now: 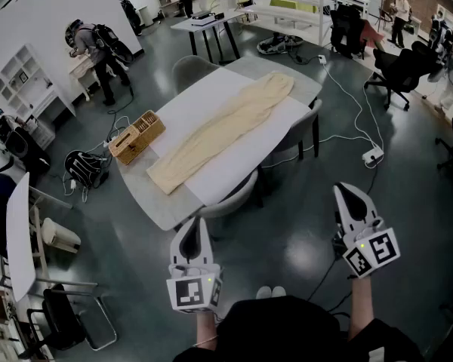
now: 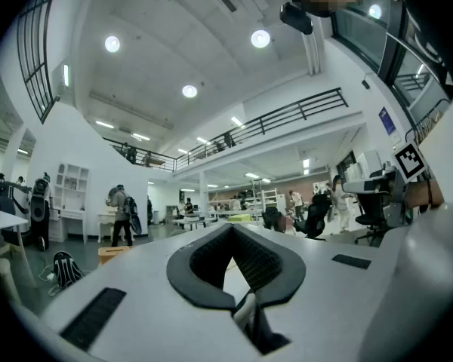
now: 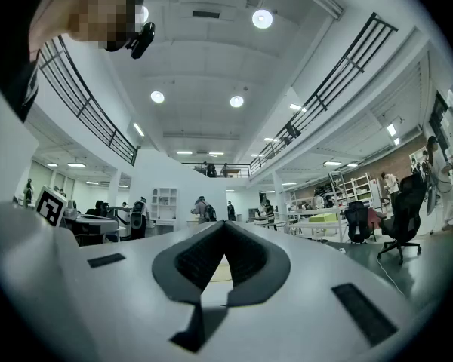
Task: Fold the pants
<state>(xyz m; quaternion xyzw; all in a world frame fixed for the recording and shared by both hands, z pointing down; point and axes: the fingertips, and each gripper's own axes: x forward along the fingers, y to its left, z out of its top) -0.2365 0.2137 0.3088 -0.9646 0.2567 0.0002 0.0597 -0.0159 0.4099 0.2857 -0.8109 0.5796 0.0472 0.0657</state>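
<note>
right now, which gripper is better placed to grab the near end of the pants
Left, probably. The left gripper hangs nearer the close end of the pants on the table; the right gripper is off to the side over the floor. Both have shut jaws.

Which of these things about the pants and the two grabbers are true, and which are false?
The pants lie unfolded on the table. True.
The left gripper holds the pants. False: it is shut on nothing, short of the table.
A basket sits near the pants. True.
The right gripper has its jaws wide apart. False: they are together, with nothing between them.
</note>
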